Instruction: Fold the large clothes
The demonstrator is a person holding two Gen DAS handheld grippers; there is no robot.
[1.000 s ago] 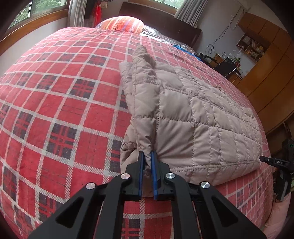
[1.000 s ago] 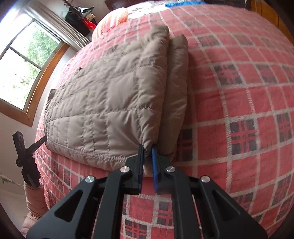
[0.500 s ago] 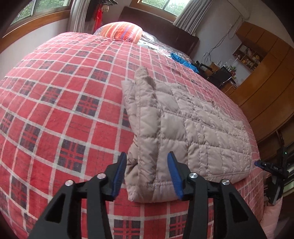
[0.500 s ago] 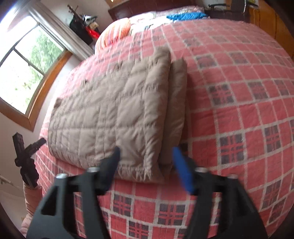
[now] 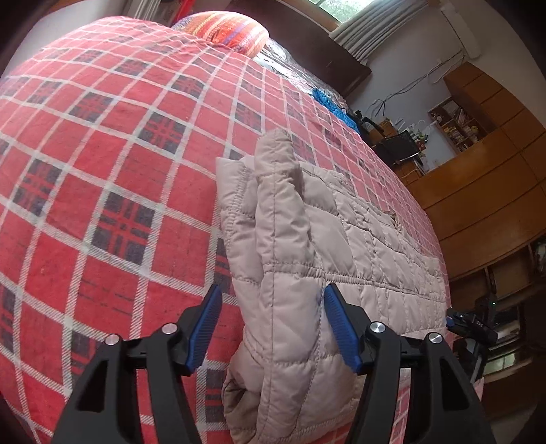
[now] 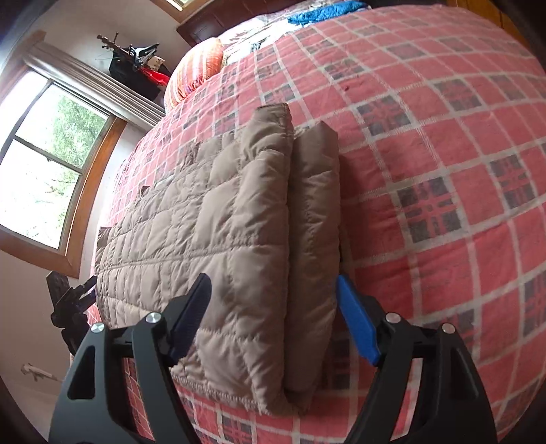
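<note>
- The bed (image 5: 102, 143) carries a red plaid cover, and the task's thing, a beige quilted jacket (image 5: 341, 239), lies folded flat on it, near the bed's near edge.
- In the left wrist view, plaid cover fills the left side; a striped pillow (image 5: 232, 30) lies at the far end of the bed.
- The left gripper (image 5: 271, 329) stands wide open, its blue pads (image 5: 204, 328) spread apart on either side of the jacket's folded edge. It has hold of nothing. Whether either pad touches the fabric, I cannot tell.
- The folded edge rises as a thick roll between the pads and runs away from the camera; the flat quilted part spreads to its right.
- Further right in this view stand wooden cupboards (image 5: 484, 191) against the wall.
- In the right wrist view, a window (image 6: 44, 177) shows at far left, then the jacket (image 6: 204, 222), then bare plaid cover (image 6: 443, 170) to the right.
- The right gripper (image 6: 273, 322) is likewise spread wide and holds nothing; its jaws straddle the jacket's near corner, where two thick folded layers lie side by side.
- The right-hand blue pad (image 6: 356, 324) sits just beside the outer fold; contact cannot be told.
</note>
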